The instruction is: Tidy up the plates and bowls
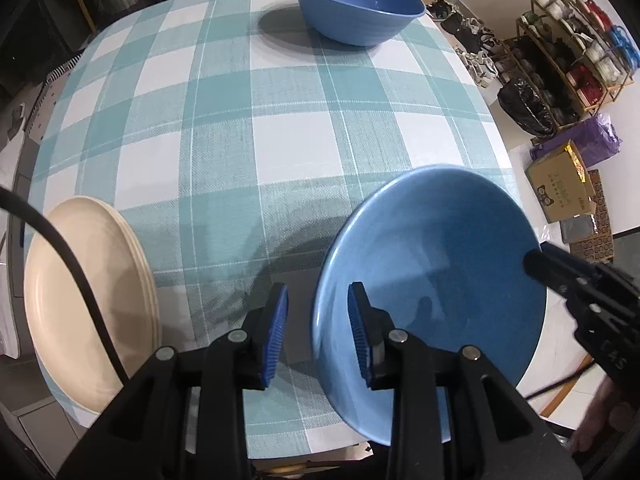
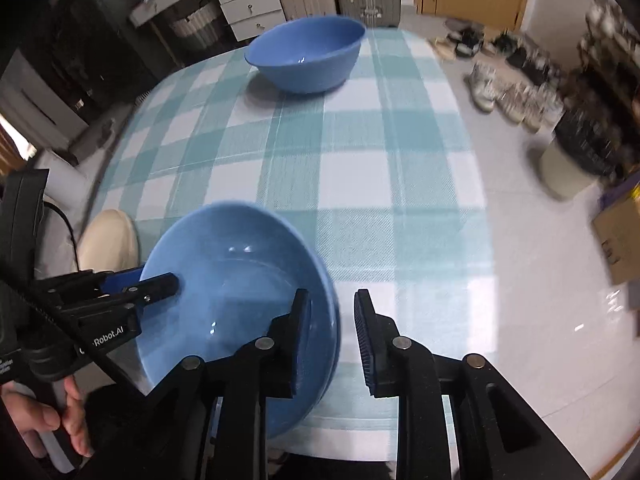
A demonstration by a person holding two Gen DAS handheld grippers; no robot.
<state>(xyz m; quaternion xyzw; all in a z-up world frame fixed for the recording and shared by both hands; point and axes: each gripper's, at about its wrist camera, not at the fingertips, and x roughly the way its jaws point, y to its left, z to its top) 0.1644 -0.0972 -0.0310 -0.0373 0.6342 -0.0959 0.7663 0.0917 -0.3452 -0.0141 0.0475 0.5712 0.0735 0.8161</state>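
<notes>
Two claws straddle opposite sides of the near blue bowl (image 1: 432, 264) at the lower right of the left wrist view, close to the front edge of the checked surface (image 1: 280, 140). Our left claw (image 1: 318, 332) stands spread, one pad inside the bowl, one outside, neither pressing the wall. Our right claw (image 2: 332, 340) is likewise spread across the rim at the lower middle of its view, and nothing is pinched.

We judge the bowl, which looks like two nested, to sit loose here: a nudge from either pad could tip it or slide it off the near edge. The cream plates (image 1: 92, 300) at lower left overhang their corner and the cable (image 1: 72, 268) crossing them could drag them. A second blue bowl (image 1: 356, 4) waits at the top.
</notes>
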